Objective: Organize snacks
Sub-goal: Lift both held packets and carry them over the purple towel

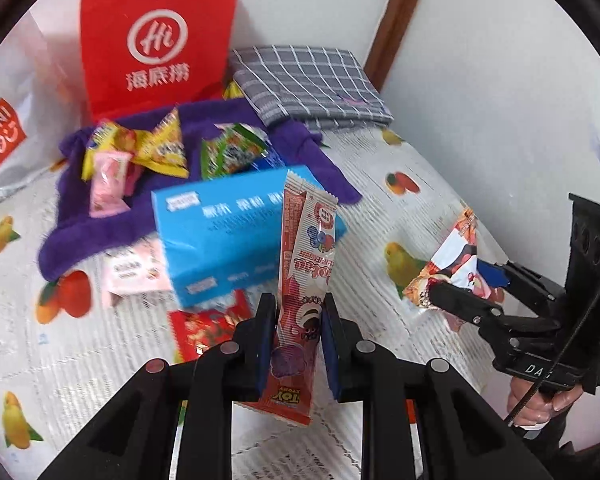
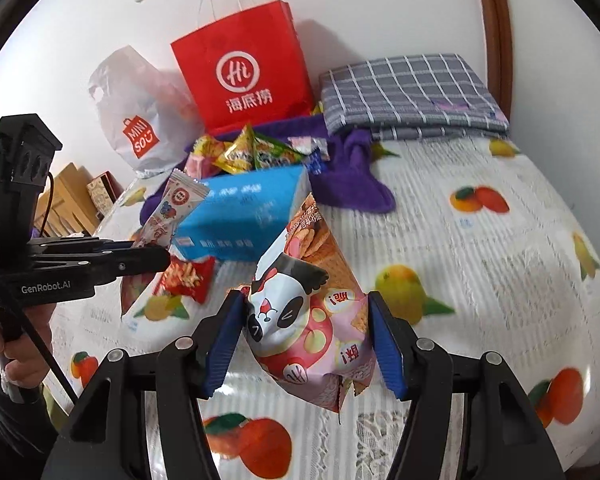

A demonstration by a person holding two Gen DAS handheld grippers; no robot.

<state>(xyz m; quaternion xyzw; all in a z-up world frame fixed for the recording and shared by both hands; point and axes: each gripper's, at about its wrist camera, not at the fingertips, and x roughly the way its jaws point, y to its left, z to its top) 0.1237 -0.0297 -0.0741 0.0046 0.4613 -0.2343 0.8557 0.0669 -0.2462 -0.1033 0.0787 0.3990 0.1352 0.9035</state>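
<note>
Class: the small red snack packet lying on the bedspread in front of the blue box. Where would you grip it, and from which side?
Grip the red snack packet across its puffed middle, coming from above with jaws spanning its short width. It lies flat on the bedspread, and the blue box crowds its far side, so a sideways approach looks blocked.

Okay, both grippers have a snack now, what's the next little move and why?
Probably carry both toward the red paper bag standing behind the pile. The left gripper is shut on the long stick packet, the right gripper on the panda snack bag, both look clear of the bedspread.
</note>
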